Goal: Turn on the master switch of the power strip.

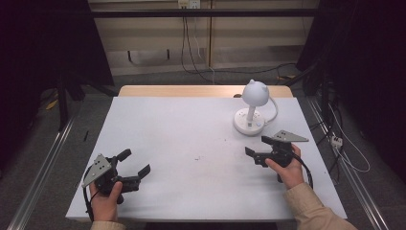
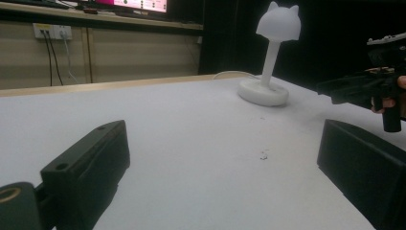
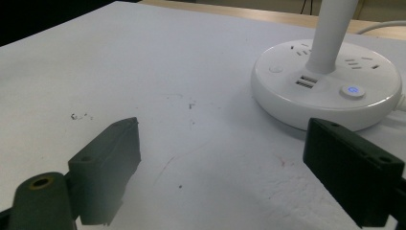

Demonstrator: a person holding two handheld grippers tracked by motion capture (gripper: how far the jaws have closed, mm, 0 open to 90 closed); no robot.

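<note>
The right gripper [image 1: 259, 148] hovers low over the right side of the table [image 1: 191, 139] with its jaws spread wide and nothing between them — in the right gripper view [image 3: 220, 158] the two black jaws frame bare white tabletop, and the lamp's round base [image 3: 325, 84] sits just beyond the right-hand jaw, close but not touching. That is the relation the next move seems to turn on: the lamp [image 1: 251, 108] stands just on the far side of this gripper and a little to its left in the scene, so a short push forward would bring the jaws to the base. The base carries a lit power button [image 3: 352, 89] on the near side, a plain round button [image 3: 275, 69] to its left, two USB slots [image 3: 306, 81] and socket holes around the stem. The lamp's long axis is upright — a white stem rising from the middle of the base to a rounded head with two small ears [image 2: 279, 21]. A white cord [image 1: 274, 108] trails off the base to the far right. The left gripper [image 1: 133, 163], also spread open and empty, rests at the near left corner, well apart from the lamp; in the left gripper view it looks across the table at the lamp and at the other gripper [image 2: 364, 91]. I judge the right hand [image 1: 289, 170] clearly the nearer one for reaching the button.
</note>
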